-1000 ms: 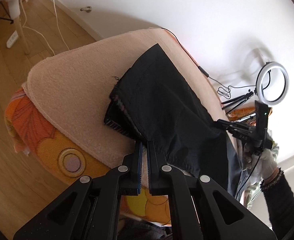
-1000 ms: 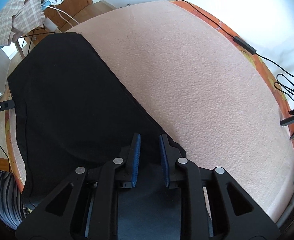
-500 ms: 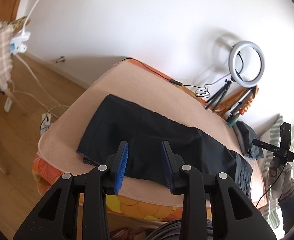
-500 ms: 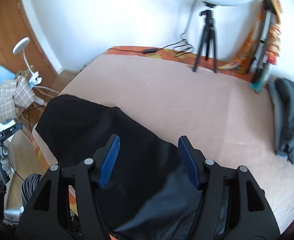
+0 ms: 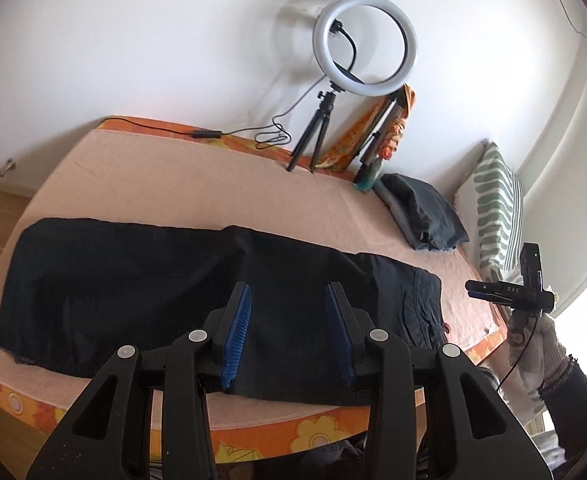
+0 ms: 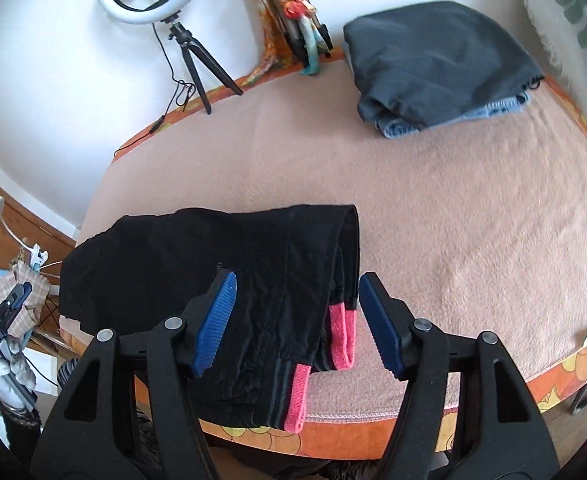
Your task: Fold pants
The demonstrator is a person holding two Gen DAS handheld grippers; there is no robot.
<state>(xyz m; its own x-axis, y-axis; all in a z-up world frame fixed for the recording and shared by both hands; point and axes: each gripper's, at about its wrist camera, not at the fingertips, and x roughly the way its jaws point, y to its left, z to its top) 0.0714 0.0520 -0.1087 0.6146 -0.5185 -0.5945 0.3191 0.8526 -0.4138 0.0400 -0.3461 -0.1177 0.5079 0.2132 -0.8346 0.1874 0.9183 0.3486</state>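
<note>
Black pants (image 5: 153, 280) lie flat and lengthwise along the front edge of the bed, legs to the left. Their waist end (image 6: 253, 280) shows pink bands (image 6: 343, 336) near the bed edge. My left gripper (image 5: 288, 286) hovers above the middle of the pants, open, with nothing between its blue pads. Over the waist end my right gripper (image 6: 298, 276) stands open wider, also clear of the cloth. A gloved hand holds the right gripper (image 5: 509, 292) at the far right of the left wrist view.
A pink blanket (image 6: 453, 200) covers the bed. A folded stack of dark and blue clothes (image 6: 433, 64) lies at the back right beside a striped pillow (image 5: 497, 208). A ring light on a tripod (image 5: 365, 44) and its cable stand against the wall.
Both grippers went from shut at the pants to open, then lifted and drew back from the bed. Both views rolled level, and the pants now lie free.
</note>
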